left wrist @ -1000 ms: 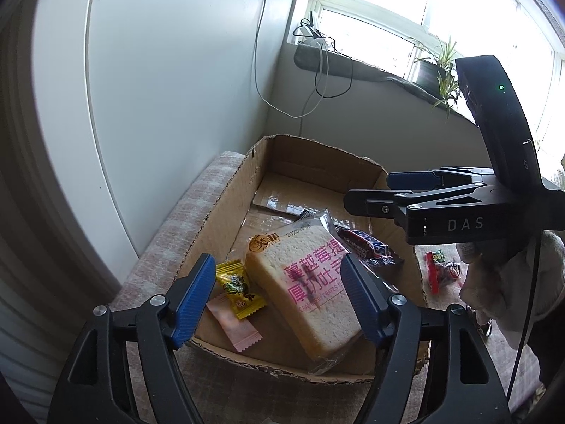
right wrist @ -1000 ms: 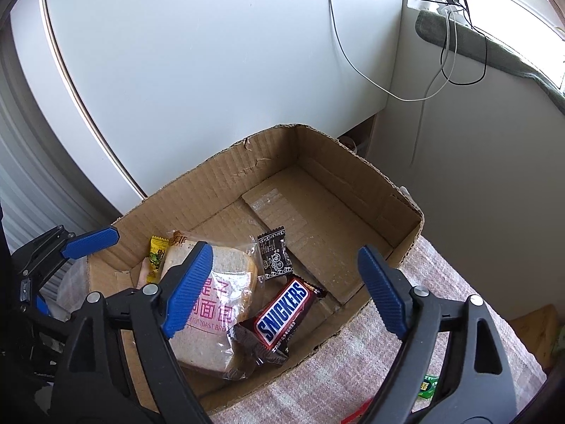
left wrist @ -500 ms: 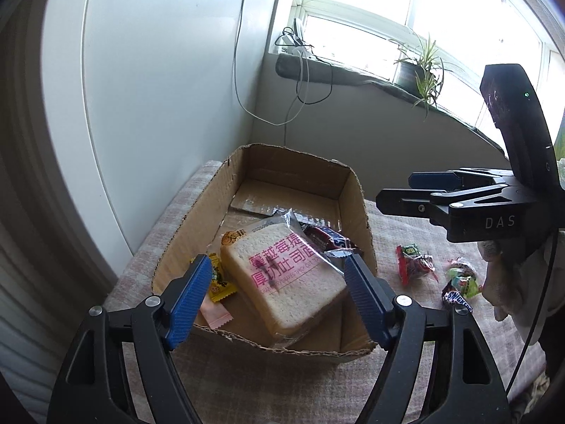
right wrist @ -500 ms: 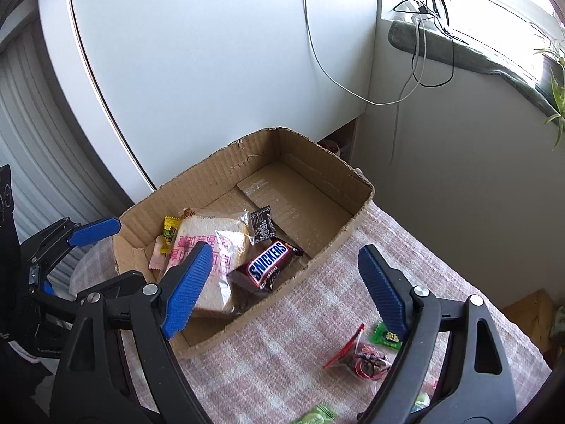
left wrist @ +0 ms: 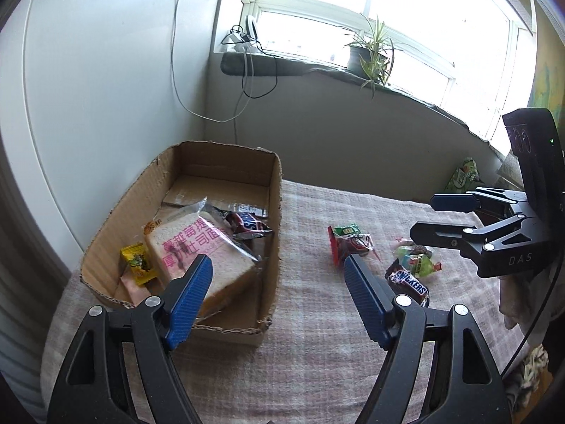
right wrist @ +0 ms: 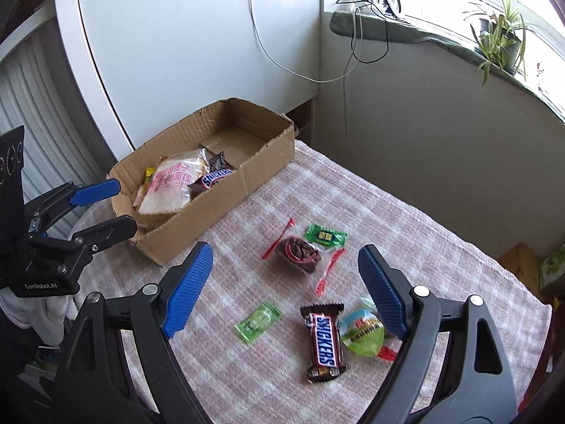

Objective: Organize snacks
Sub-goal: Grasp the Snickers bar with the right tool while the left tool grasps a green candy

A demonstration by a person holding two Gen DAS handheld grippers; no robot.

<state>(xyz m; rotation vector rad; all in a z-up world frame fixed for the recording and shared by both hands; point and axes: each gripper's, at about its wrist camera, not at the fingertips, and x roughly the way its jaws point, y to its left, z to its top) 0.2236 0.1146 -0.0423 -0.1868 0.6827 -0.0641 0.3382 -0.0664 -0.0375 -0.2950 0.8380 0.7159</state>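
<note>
An open cardboard box (left wrist: 273, 212) (right wrist: 215, 212) stands at the left end of the table. It holds a wrapped bread slice (left wrist: 197, 247) (right wrist: 169, 185), a Snickers bar (left wrist: 247, 224) (right wrist: 215, 178) and a yellow candy (left wrist: 137, 263). Loose on the cloth lie a second Snickers bar (right wrist: 323, 341) (left wrist: 408, 282), a red-trimmed bag of dark snacks (right wrist: 298, 251) (left wrist: 348, 245), two green candies (right wrist: 257, 321) (right wrist: 325, 236) and a green jelly pack (right wrist: 362, 330). My left gripper (left wrist: 279, 268) (right wrist: 122, 205) hangs open and empty at the box's near corner. My right gripper (right wrist: 286, 252) (left wrist: 425, 217) is open and empty above the loose snacks.
A pink checked cloth (right wrist: 406, 219) covers the table. A white panel (left wrist: 88, 88) rises behind the box. Grey wall runs along the far edge, with cables (left wrist: 243, 81) hanging down and a potted plant (left wrist: 370, 56) on the sill. A green bag (left wrist: 462, 176) sits past the table's far right end.
Both grippers have drawn back from over the box and shifted right. The right one now hangs over the loose snacks, which have come into view. Both stay open and empty.
</note>
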